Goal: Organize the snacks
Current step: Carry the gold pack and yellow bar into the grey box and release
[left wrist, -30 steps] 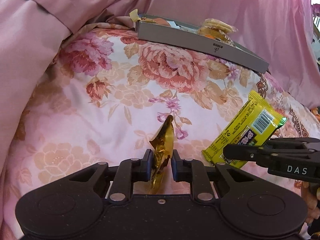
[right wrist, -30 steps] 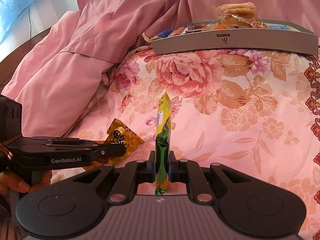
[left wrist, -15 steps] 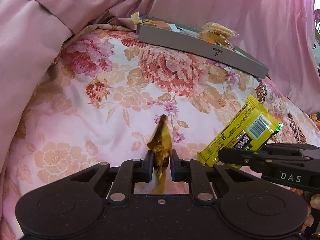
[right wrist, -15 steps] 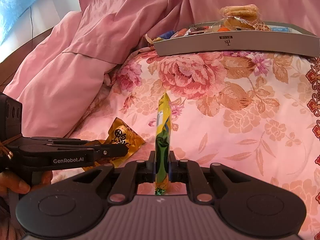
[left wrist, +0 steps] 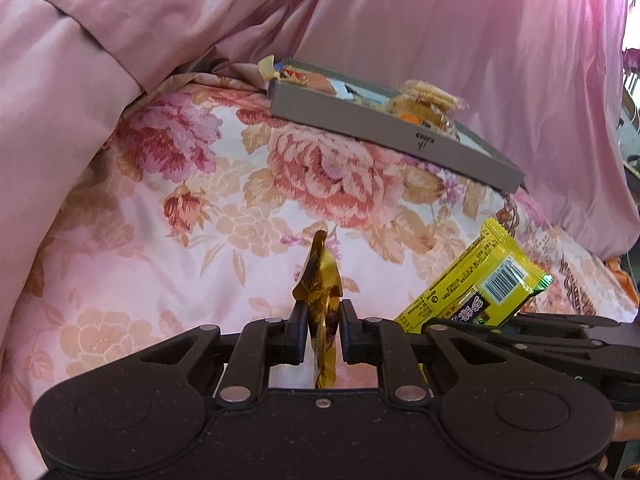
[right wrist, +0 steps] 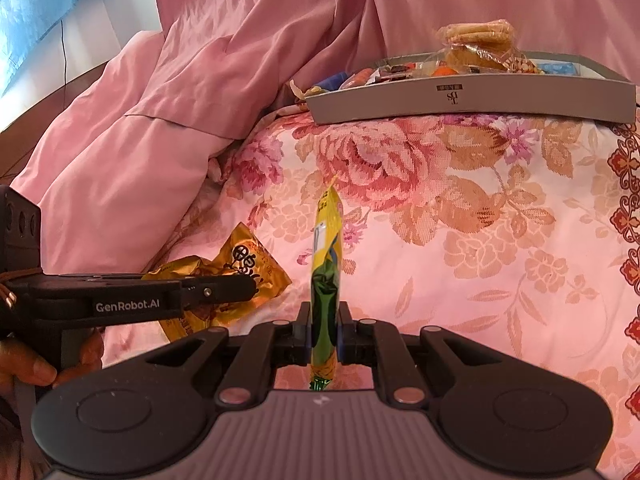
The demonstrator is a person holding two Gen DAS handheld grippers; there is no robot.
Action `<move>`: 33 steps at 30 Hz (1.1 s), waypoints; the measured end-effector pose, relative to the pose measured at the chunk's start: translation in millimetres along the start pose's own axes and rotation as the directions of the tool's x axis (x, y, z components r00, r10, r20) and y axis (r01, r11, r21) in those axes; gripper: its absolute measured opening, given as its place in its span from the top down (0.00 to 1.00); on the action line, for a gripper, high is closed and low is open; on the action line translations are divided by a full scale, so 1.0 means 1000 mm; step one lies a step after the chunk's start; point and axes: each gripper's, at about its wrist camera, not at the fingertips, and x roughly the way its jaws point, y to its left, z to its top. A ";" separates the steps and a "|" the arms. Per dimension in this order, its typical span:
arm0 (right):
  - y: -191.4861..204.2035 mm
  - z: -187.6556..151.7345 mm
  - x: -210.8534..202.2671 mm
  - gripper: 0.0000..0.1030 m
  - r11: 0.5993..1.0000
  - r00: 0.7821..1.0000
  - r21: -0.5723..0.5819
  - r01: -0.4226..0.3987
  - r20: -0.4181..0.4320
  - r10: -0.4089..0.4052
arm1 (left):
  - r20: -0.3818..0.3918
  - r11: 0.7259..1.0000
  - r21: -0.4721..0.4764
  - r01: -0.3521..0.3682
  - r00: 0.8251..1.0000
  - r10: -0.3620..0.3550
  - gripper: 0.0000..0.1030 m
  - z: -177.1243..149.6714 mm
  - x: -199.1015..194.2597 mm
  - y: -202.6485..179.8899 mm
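Left tongs (left wrist: pixel 323 334) clenched on a crinkly gold foil snack packet (left wrist: pixel 320 280), held edge-on above the floral pink bedspread (left wrist: pixel 200 240). Right tongs (right wrist: pixel 324 334) gripping a yellow-green plastic snack bar wrapper (right wrist: pixel 327 256) the same way. Flat grey cardboard box (right wrist: pixel 480 100) further back on the bed, probably stuffed with cookies and assorted wrapped snacks.

A crinkled gold foil snack packet (left wrist: pixel 320 300) stands edge-on, pinched in the left hand-held gripper (left wrist: pixel 323 334) above the floral bed. A yellow-and-green plastic snack bar wrapper (right wrist: pixel 326 280) with a barcode is clamped edge-on in the right hand-held gripper (right wrist: pixel 324 336). A shallow grey cardboard box (right wrist: pixel 472 98) of mixed snacks, clear-wrapped round biscuits (right wrist: pixel 476 42) piled on top, lies at the bed's far edge.
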 end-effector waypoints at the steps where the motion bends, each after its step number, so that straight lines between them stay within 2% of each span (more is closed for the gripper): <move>1: 0.000 0.001 0.000 0.88 1.000 1.000 -0.001 0.001 0.003 -0.001 | 0.008 1.000 -0.005 0.004 1.000 -0.004 0.83 0.003 0.000 0.000; 9: -0.010 0.035 -0.007 0.88 1.000 0.997 -0.005 0.021 0.069 -0.021 | 0.092 0.999 -0.044 0.024 0.996 -0.019 0.83 0.050 0.007 -0.006; 14: -0.025 0.074 -0.012 0.88 0.997 0.990 -0.031 0.066 0.127 -0.062 | 0.143 0.999 -0.033 0.040 0.989 -0.034 0.83 0.102 0.027 -0.020; 19: -0.035 0.127 -0.006 0.88 0.986 0.980 -0.114 0.125 0.171 -0.105 | 0.189 0.998 -0.011 0.060 0.980 -0.057 0.83 0.161 0.053 -0.031; 23: -0.036 0.175 0.015 0.88 0.979 0.976 -0.139 0.149 0.181 -0.123 | 0.189 0.999 0.008 0.052 0.981 -0.053 0.83 0.203 0.083 -0.033; 26: -0.042 0.206 0.037 0.88 0.980 0.974 -0.118 0.159 0.179 -0.136 | 0.170 0.999 0.000 0.041 0.985 -0.041 0.83 0.221 0.105 -0.026; 33: -0.063 0.241 0.081 0.88 0.982 0.979 -0.071 0.173 0.119 -0.164 | 0.113 0.999 -0.042 0.005 0.994 -0.001 0.83 0.232 0.139 -0.009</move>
